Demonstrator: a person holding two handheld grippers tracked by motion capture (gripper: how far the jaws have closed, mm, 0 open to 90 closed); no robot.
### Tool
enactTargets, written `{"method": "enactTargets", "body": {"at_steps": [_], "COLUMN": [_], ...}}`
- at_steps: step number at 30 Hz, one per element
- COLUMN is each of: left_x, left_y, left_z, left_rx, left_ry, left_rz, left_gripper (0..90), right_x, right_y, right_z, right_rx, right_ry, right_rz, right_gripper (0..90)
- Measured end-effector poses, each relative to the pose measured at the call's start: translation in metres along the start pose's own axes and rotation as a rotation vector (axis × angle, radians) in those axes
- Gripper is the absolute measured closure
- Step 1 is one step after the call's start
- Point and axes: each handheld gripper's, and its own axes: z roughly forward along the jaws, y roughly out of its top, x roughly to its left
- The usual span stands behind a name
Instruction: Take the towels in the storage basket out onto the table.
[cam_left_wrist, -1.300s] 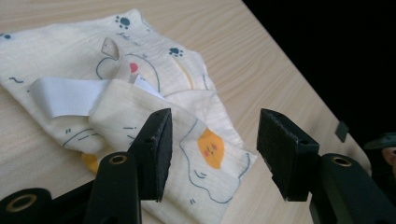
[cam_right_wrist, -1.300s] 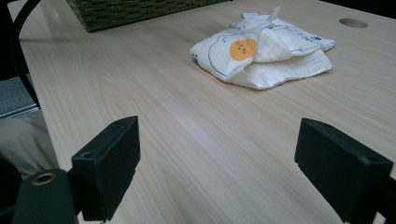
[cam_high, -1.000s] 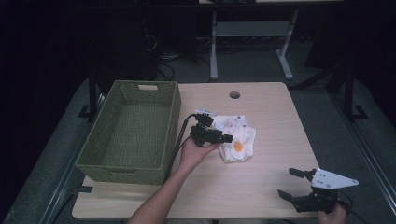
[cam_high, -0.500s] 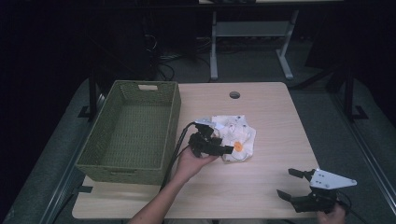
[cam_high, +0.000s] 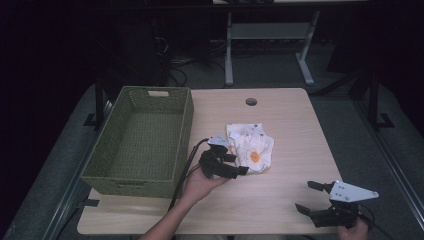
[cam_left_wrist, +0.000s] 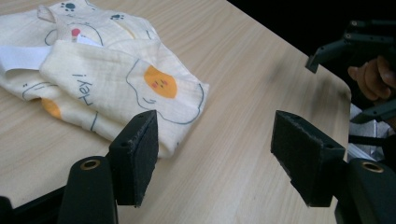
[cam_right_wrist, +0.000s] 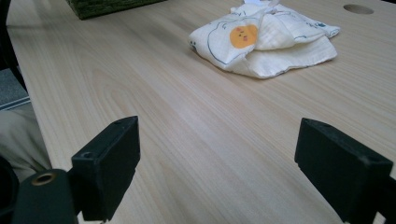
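A folded cream cloth (cam_high: 251, 146) printed with egg drawings lies in the middle of the wooden table (cam_high: 280, 215). My left gripper (cam_high: 234, 165) stands open just at the cloth's near left edge; in the left gripper view the cloth (cam_left_wrist: 107, 79) lies right beyond the left jaw, with bare wood between the jaws. My right gripper (cam_high: 308, 196) is open at the table's front right corner, well apart from the cloth (cam_right_wrist: 261, 39), which lies ahead of it in the right gripper view.
A green woven basket (cam_high: 110, 172) stands empty on the table's left side, close beside my left hand. A round cable hole (cam_high: 251, 101) sits near the table's far edge. Beyond the table are a dark floor and a metal frame (cam_high: 265, 35).
My left gripper has come back toward the front of the table, off the cloth's top to its near left edge. The right gripper has stayed put.
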Motion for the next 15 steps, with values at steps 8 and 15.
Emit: {"method": "enactTargets", "body": {"at_steps": [8, 15], "left_x": [-0.008, -0.013], "left_y": [-0.011, -0.021], "left_z": [-0.004, -0.008], "left_rx": [-0.002, -0.008], "left_ry": [-0.021, -0.026], "left_rz": [0.019, 0.033], "left_gripper": [30.9, 30.6], "right_x": [0.000, 0.001], "right_y": [-0.001, -0.002], "right_z": [0.002, 0.003], "right_rx": [0.009, 0.017], "right_ry": [-0.001, -0.002], "right_rz": [-0.005, 0.001], "right_gripper": [13.8, 13.8]}}
